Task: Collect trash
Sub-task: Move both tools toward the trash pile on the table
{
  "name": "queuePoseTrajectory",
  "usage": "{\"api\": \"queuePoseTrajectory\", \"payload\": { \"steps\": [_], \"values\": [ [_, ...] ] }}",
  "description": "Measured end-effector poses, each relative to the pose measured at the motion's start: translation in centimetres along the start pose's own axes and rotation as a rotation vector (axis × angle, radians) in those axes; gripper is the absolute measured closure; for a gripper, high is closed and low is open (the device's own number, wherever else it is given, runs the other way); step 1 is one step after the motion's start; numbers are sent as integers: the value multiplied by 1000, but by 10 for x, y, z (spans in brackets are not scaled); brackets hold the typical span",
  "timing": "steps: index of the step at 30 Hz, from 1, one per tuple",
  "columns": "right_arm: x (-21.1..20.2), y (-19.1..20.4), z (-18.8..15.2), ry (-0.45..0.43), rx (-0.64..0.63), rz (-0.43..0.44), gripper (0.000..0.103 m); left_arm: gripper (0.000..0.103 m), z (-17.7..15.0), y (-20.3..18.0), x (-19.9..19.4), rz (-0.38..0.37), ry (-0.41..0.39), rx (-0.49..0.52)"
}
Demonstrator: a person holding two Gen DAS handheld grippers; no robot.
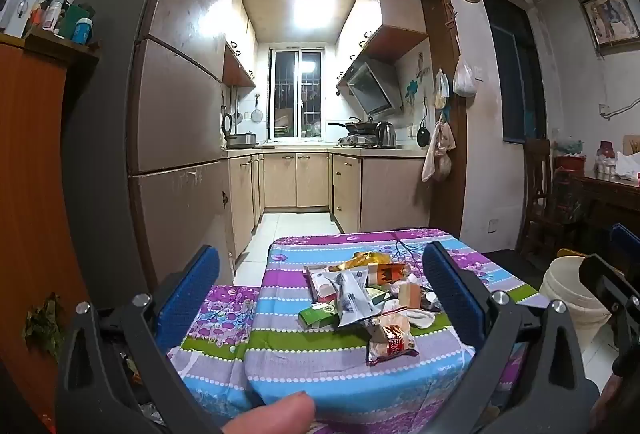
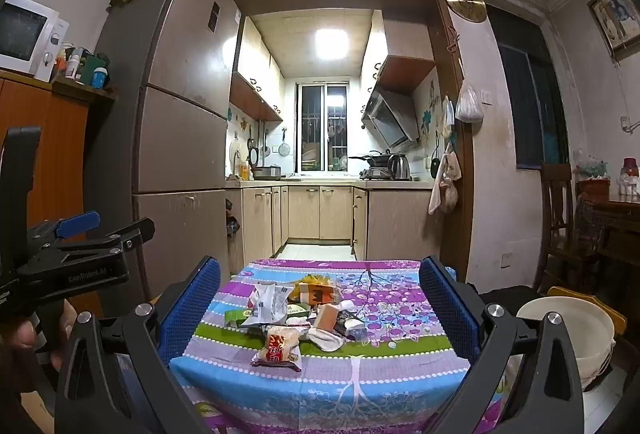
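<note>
Table (image 1: 360, 386) near edge cut off; wrapper (image 2: 280, 348) print unreadable.

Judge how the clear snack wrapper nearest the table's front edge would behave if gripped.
The snack wrapper looks like thin crinkled film, so probably floppy and light. Its glossy surface may slip between pads. It lies apart from the trash pile, so lifting it likely disturbs little.

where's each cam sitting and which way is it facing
Left wrist: on the left gripper, facing the trash pile on the table and the kitchen beyond; open jaws and a fingertip show.
Right wrist: on the right gripper, same heading; open jaws, left gripper at left.
Shared: trash pile, table, white bucket.
</note>
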State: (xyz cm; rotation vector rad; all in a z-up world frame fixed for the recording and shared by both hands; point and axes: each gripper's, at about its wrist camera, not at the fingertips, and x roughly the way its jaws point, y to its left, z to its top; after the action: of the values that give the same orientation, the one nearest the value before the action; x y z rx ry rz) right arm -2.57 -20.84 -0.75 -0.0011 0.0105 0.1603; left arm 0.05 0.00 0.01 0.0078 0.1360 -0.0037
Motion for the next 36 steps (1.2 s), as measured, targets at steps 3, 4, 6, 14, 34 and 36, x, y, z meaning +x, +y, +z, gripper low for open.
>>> {"api": "queuePoseTrajectory", "payload": {
  "steps": [3, 4, 6, 14, 34, 36],
  "values": [
    [0, 0, 0, 1, 1, -1, 4, 5, 0, 0, 0, 1, 0, -2],
    [-1, 1, 0, 1, 1, 0, 4, 5, 0, 0, 0, 0, 0, -1],
    [-1, 2, 0, 3, 1, 1, 4, 5, 0, 0, 1, 0, 0, 1],
    [19, -11, -14, 92, 58, -1, 4, 5, -6, 14, 24, -32, 94, 10],
    [262, 6, -133, 685, 226, 264, 31, 5, -50, 77, 213, -101, 579, -197],
    [280, 12, -141, 711, 233, 268, 30, 5, -51, 79, 224, -108, 591, -216]
  ]
}}
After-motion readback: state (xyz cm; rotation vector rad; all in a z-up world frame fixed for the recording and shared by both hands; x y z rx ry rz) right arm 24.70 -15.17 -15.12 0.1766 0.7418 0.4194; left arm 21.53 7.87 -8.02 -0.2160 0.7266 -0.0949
